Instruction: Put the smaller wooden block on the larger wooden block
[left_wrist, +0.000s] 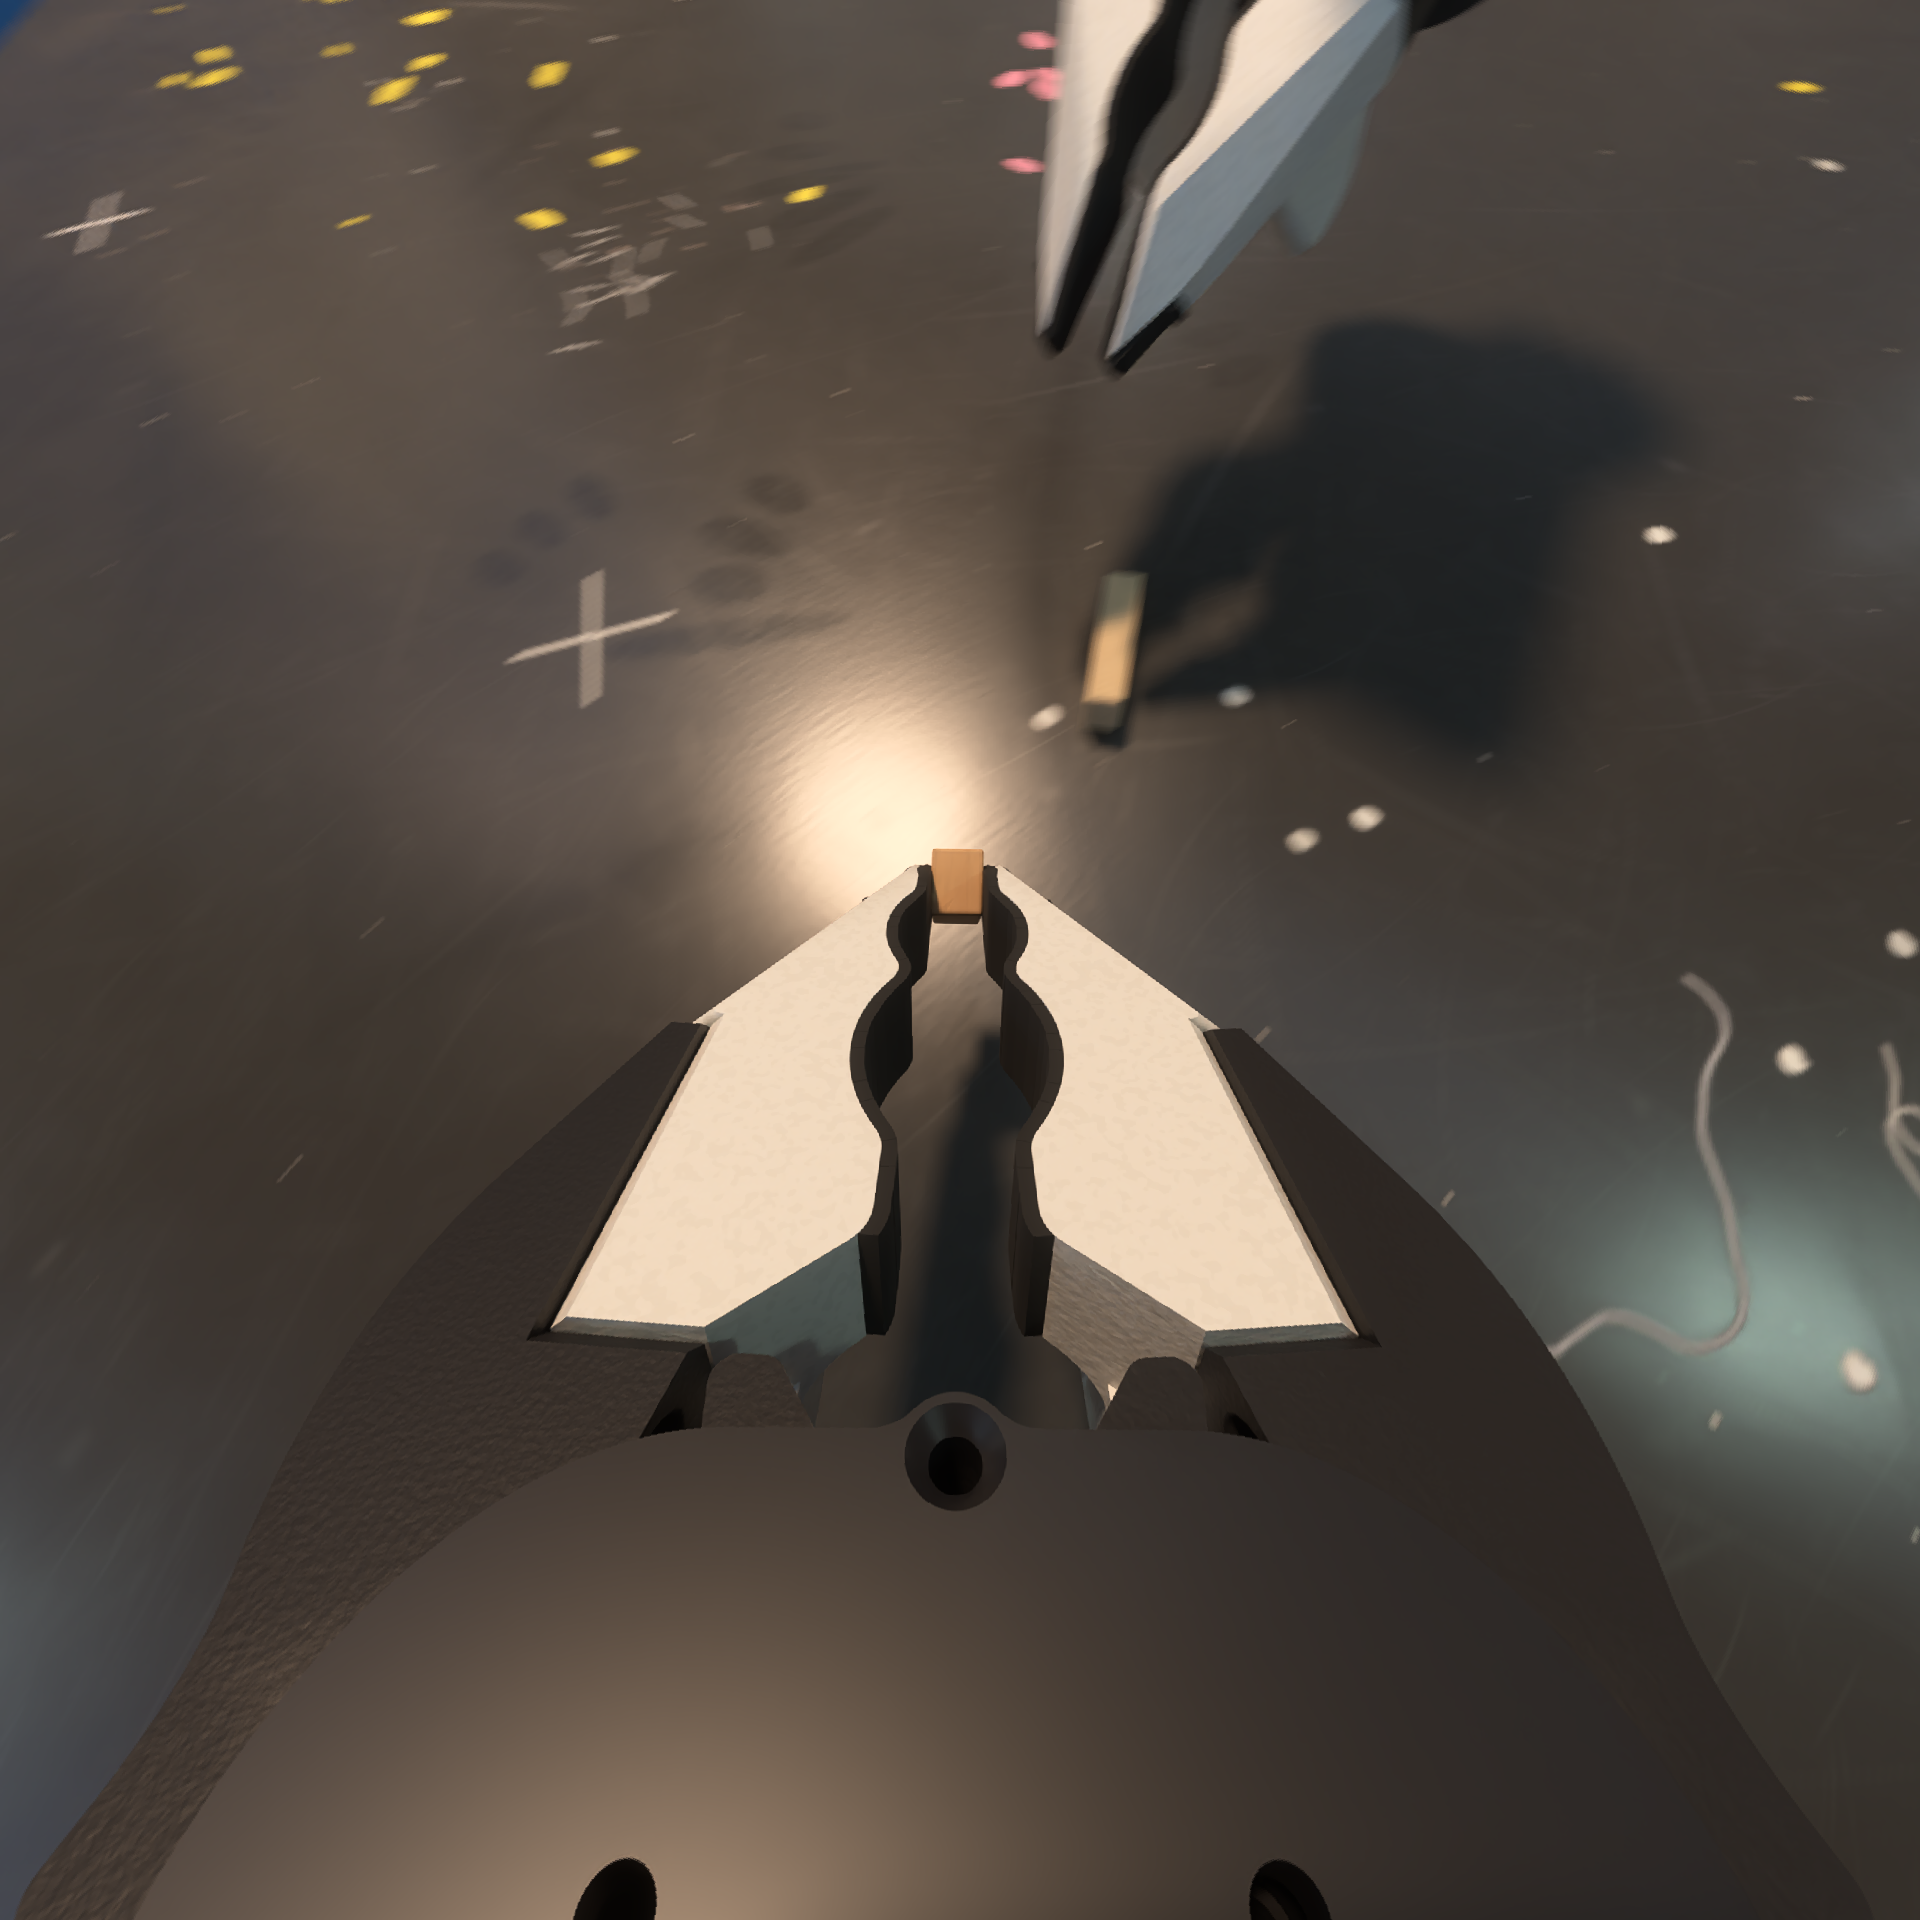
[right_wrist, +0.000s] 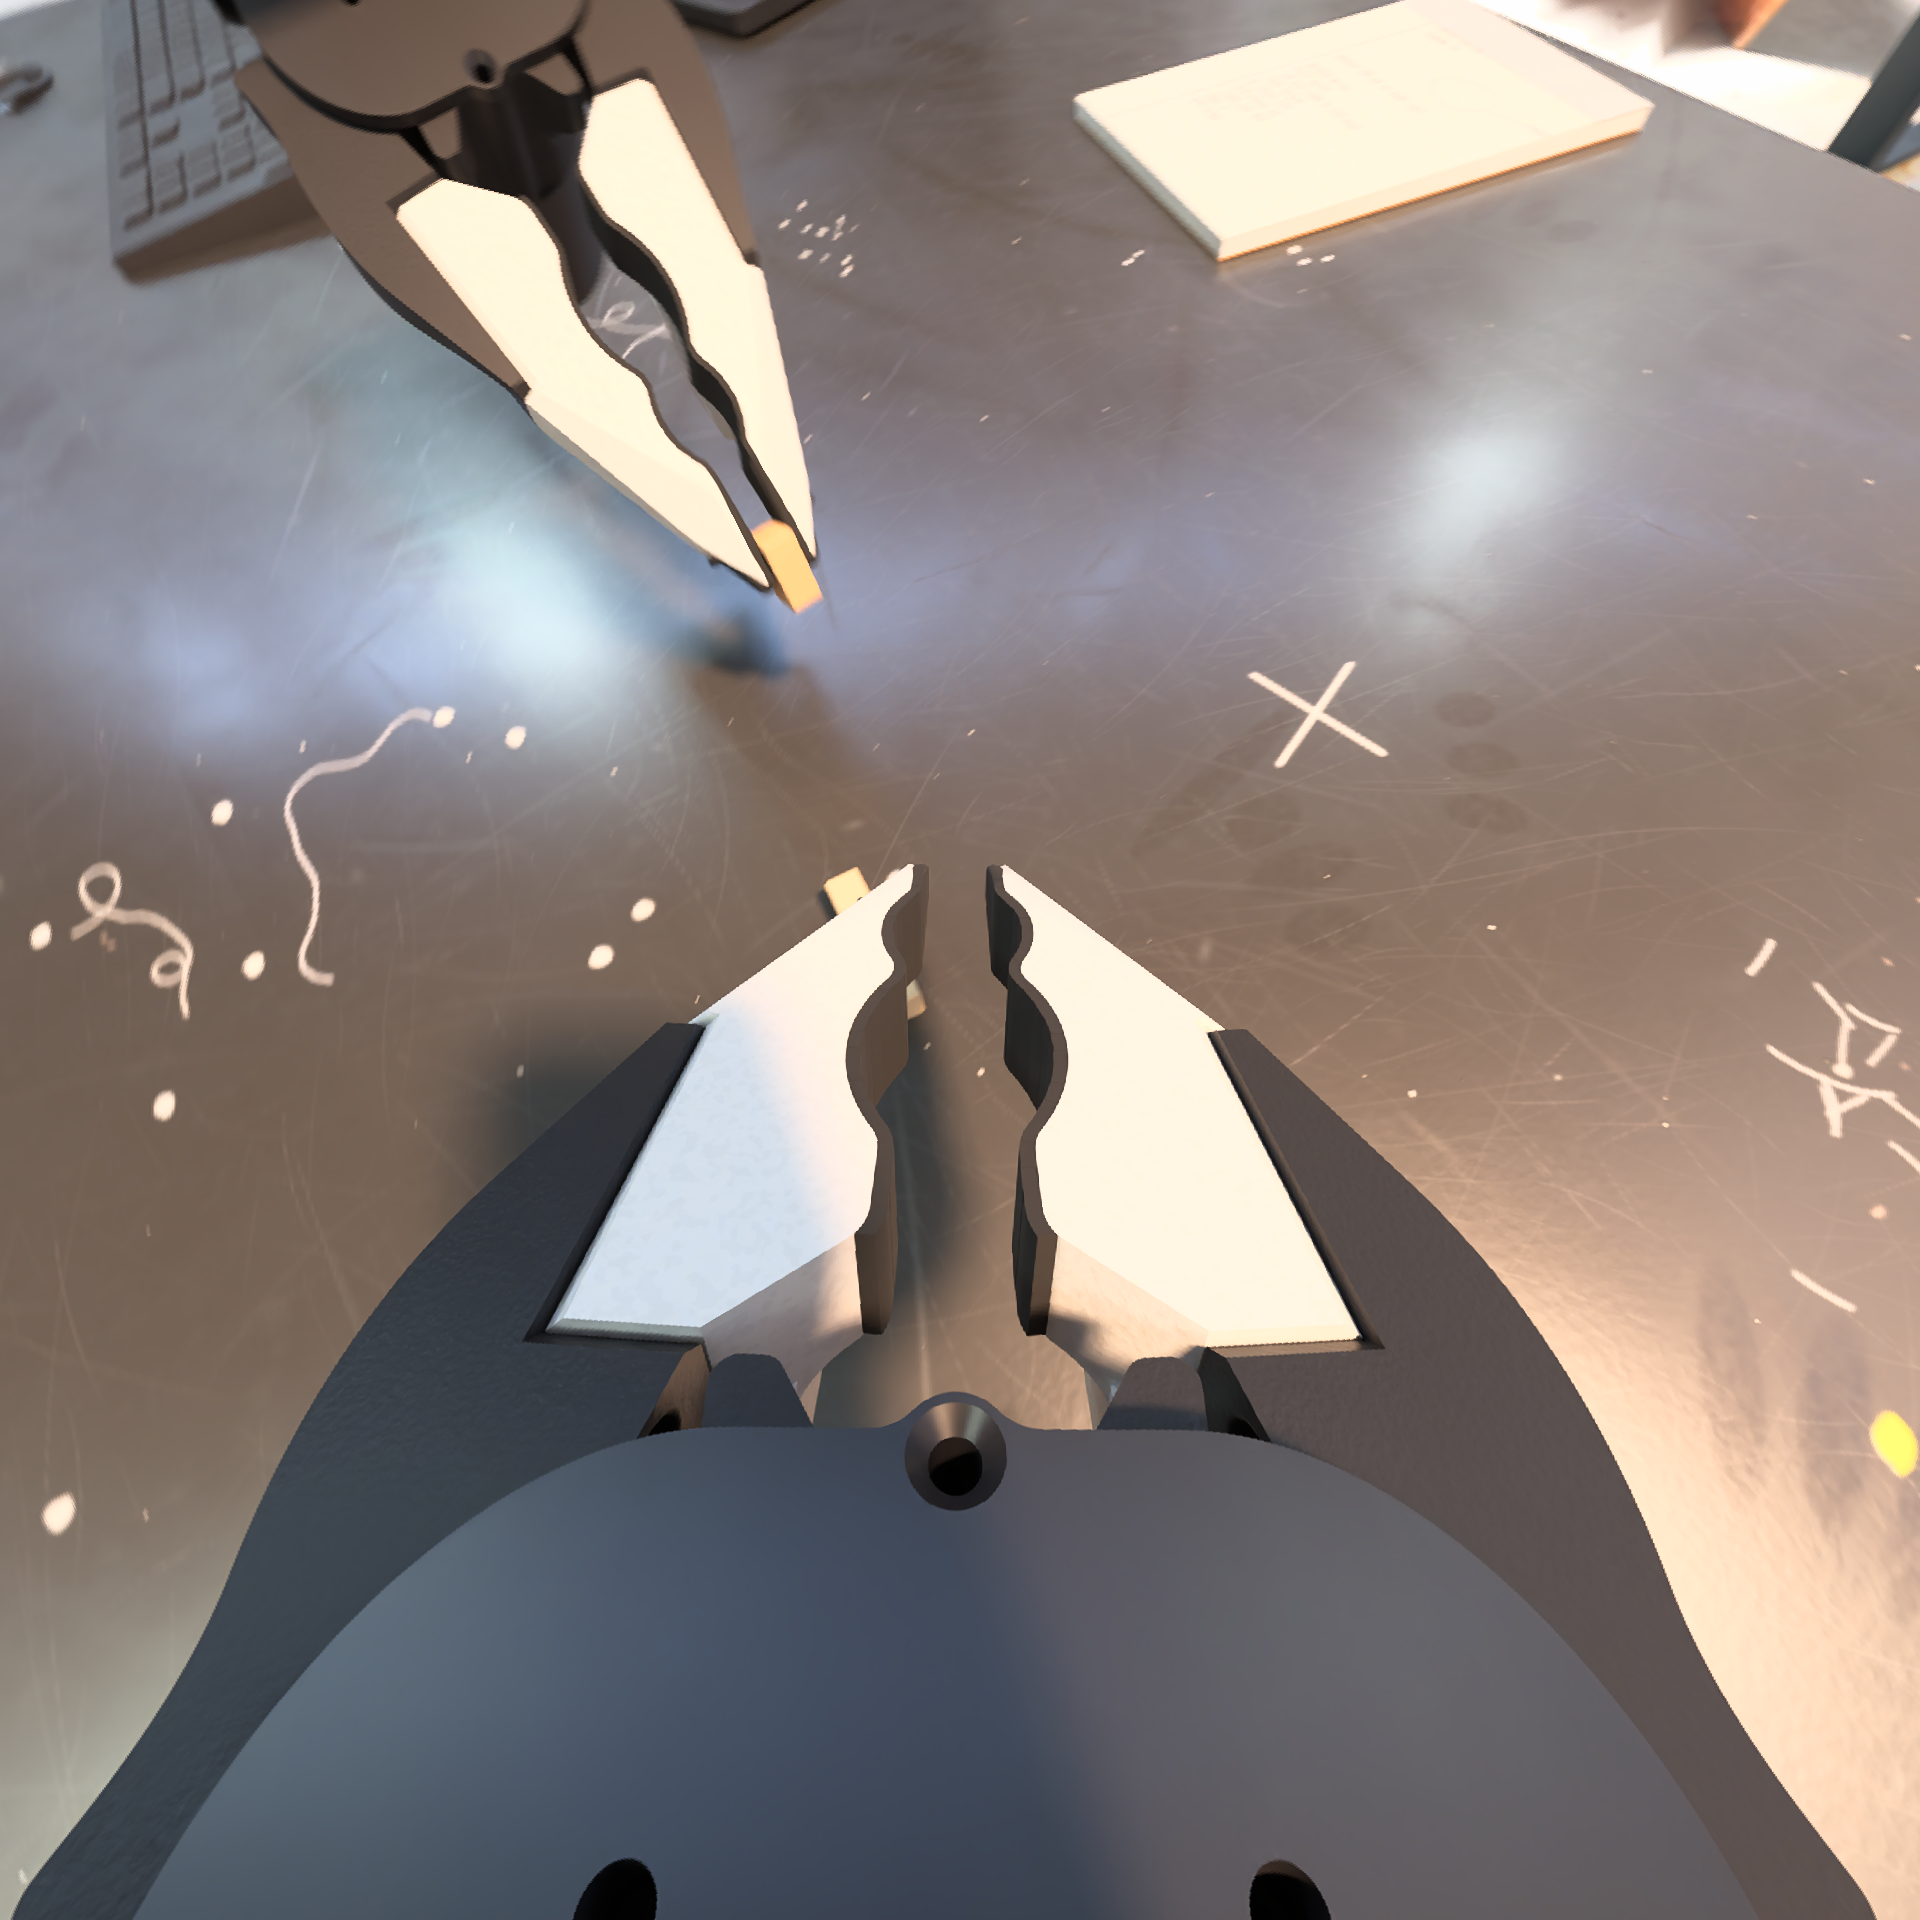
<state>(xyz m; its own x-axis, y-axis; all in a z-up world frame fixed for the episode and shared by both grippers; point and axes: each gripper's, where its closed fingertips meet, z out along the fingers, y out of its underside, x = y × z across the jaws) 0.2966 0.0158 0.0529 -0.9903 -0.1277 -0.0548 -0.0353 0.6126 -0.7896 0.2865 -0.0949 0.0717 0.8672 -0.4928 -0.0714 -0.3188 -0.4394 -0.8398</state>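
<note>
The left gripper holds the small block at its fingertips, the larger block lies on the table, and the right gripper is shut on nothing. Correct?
Not quite: the right gripper is open, as the right wrist view shows. The left gripper does hold the small block, and the larger block lies on the table.

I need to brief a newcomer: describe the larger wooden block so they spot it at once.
Start from the dark scratched table and find the white chalk cross. To its right, at the edge of a dark shadow, the larger wooden block lies flat among white dots. It is long and pale, unlike the smaller wooden block, a stubby orange piece pinched in the left tool.
</note>
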